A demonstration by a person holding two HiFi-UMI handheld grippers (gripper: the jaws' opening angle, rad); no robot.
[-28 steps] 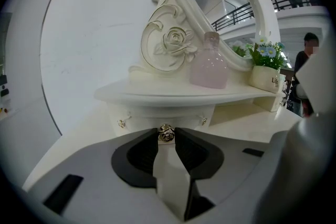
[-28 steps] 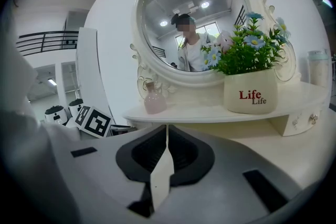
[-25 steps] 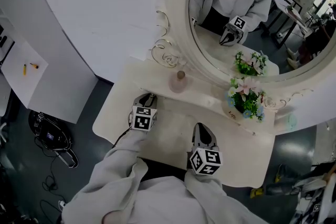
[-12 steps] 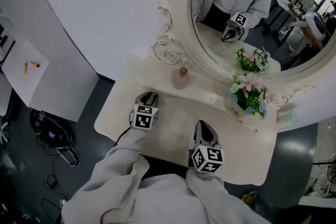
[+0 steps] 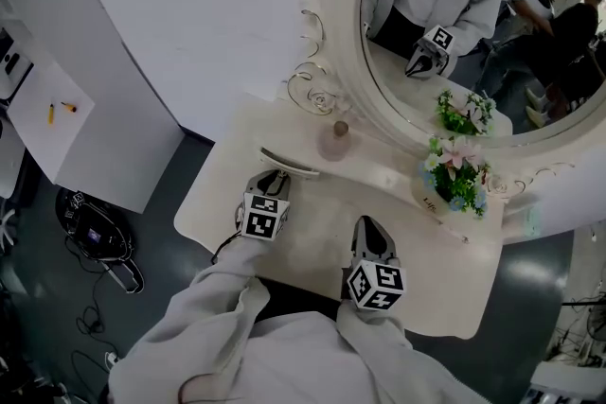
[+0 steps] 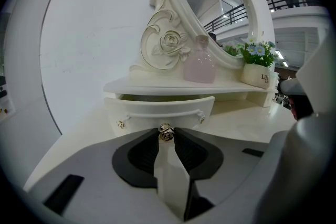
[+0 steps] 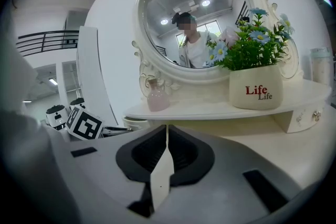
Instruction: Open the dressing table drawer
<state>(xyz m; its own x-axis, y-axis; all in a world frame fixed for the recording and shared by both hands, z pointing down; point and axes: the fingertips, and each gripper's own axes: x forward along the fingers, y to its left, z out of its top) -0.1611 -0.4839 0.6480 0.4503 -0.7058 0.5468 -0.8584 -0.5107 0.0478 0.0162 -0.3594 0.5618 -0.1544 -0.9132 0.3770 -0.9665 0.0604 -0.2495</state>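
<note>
- Step in hand: the pull. The left claw point(image 6: 166, 137) is clamped on the small rose-shaped knob point(image 6: 166, 132) at the middle of the drawer point(image 6: 157, 108). The drawer stands partly out from under the raised shelf point(image 6: 157, 85) that runs along the back edge of the worktop point(image 5: 308, 246), toward its left end.
- Right claw point(image 7: 167, 134): jaws pressed together on nothing, idle near the worktop's front edge.
- Next move, as judged: a straight draw of the knob toward the front edge, in line with the drawer's run. The knob is small, so the grip needs to stay firm or it may slip free.
- Left gripper view only: the grip on the knob and the dark gap above the drawer front.
- Head view only: both claws at once and how far the drawer front projects from the shelf. The knob is hidden beneath the claw.
- Right gripper view only: the flower pot point(image 7: 255, 93) close up on the shelf.
</note>
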